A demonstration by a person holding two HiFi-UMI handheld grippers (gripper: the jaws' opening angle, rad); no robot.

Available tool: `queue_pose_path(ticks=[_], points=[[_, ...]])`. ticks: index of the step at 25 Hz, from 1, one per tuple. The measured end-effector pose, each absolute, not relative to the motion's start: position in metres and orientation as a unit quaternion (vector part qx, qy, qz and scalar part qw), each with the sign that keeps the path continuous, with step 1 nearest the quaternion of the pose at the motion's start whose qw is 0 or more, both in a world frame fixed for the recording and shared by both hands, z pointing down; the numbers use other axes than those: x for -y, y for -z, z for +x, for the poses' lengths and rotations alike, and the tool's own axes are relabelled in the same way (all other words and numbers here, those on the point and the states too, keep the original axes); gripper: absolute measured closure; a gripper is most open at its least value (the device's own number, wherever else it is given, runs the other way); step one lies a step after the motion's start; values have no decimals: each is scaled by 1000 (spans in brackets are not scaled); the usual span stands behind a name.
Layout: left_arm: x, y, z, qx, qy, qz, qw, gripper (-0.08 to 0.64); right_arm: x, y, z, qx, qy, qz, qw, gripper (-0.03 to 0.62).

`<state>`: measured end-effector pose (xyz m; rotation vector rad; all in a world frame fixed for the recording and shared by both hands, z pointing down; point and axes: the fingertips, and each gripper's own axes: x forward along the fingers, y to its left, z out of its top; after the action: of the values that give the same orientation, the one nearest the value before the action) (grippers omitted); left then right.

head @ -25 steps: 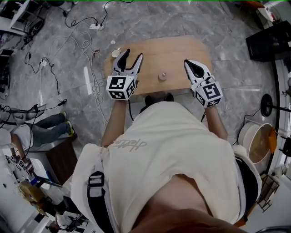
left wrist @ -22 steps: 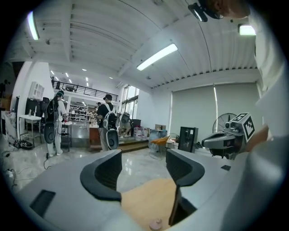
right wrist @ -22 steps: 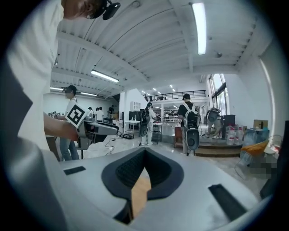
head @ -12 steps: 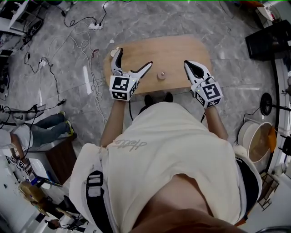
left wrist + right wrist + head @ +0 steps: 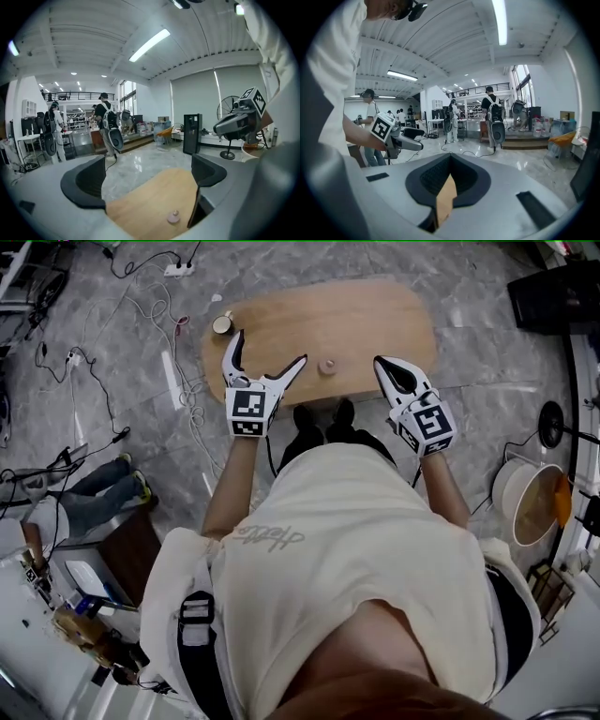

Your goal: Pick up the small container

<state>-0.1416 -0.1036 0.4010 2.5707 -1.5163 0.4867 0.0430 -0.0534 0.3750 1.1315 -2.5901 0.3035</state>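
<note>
The small container (image 5: 327, 366), a pinkish round pot with a knob on top, sits on the oval wooden table (image 5: 375, 324) near its front edge. My left gripper (image 5: 268, 351) hovers over the table just left of it, jaws spread wide with nothing between them. In the left gripper view the container (image 5: 173, 216) lies low and right of centre, in front of the open left gripper (image 5: 147, 180). My right gripper (image 5: 392, 374) hangs over the table's front right, shut and empty. In the right gripper view the right gripper (image 5: 449, 176) shows only a sliver of wood between its jaws.
A cup (image 5: 222, 323) stands at the table's far left end. Cables and a power strip (image 5: 178, 268) lie on the marble floor to the left. A black box (image 5: 562, 296), a fan stand (image 5: 553, 423) and a round basin (image 5: 530, 507) are to the right. People stand in the background (image 5: 107, 124).
The left gripper's jaws have spread from a narrow V to wide open and turned slightly toward the container. The right gripper stayed shut. The head view has shifted so that the table sits higher in the frame.
</note>
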Motion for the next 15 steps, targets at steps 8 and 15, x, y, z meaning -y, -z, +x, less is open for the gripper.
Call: queue_pose_path(ticks=[8,15], points=[[108,-461,-115,451,-192,869,70,-25,56,-416,41,899,-117,386,170,592],[119,-515,-75,391,-198,896,79,-25,78,-453,52,886,-149,402,178,592]])
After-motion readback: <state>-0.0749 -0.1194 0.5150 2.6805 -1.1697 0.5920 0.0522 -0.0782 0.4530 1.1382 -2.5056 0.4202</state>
